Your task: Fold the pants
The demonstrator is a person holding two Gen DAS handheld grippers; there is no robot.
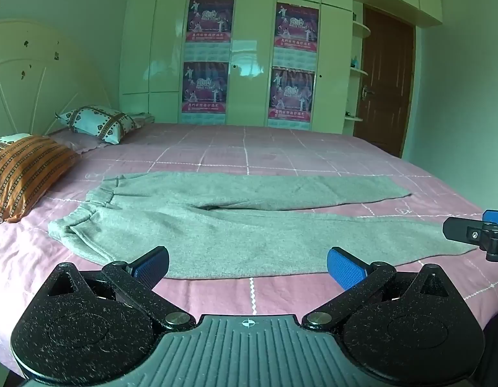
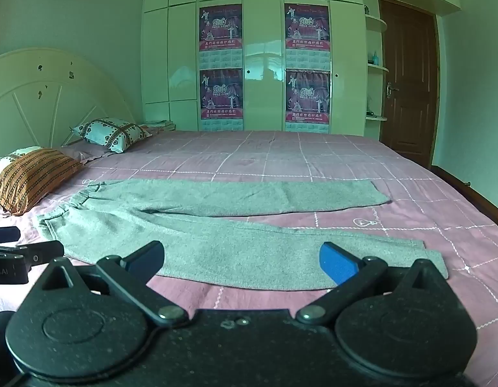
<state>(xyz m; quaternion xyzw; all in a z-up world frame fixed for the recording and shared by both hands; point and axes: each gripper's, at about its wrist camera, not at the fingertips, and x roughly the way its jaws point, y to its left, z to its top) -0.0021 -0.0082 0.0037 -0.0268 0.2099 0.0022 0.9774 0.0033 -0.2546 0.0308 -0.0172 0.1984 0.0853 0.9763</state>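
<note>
The grey sweatpants (image 1: 236,225) are lying flat and unfolded on the pink checked bedspread (image 1: 281,148), their long axis running across the bed, parallel to its near edge. The elastic waistband (image 1: 84,213) is pointing toward the headboard end, where the pillows are sitting, and the two legs are stretching away toward the foot end. The legs are spreading slightly apart in a narrow V — the far leg (image 1: 281,190) is lying straighter, while the near leg (image 1: 345,242) is angling toward the near edge, its cuff (image 2: 432,254) ending close to that edge.

The left gripper (image 1: 248,266) is hovering over the near edge of the bed with its jaws standing wide apart, holding nothing; its blue-padded fingertips (image 1: 345,269) are framing the near leg's hem line. The right gripper (image 2: 241,261) is likewise hanging above the near edge, jaws spread wide and empty, facing the near leg.

An orange striped pillow (image 1: 26,174) is resting at the headboard end near the waistband — apart from it — and a patterned white pillow (image 1: 98,122) is sitting farther back, by the cream headboard (image 1: 35,77).
</note>
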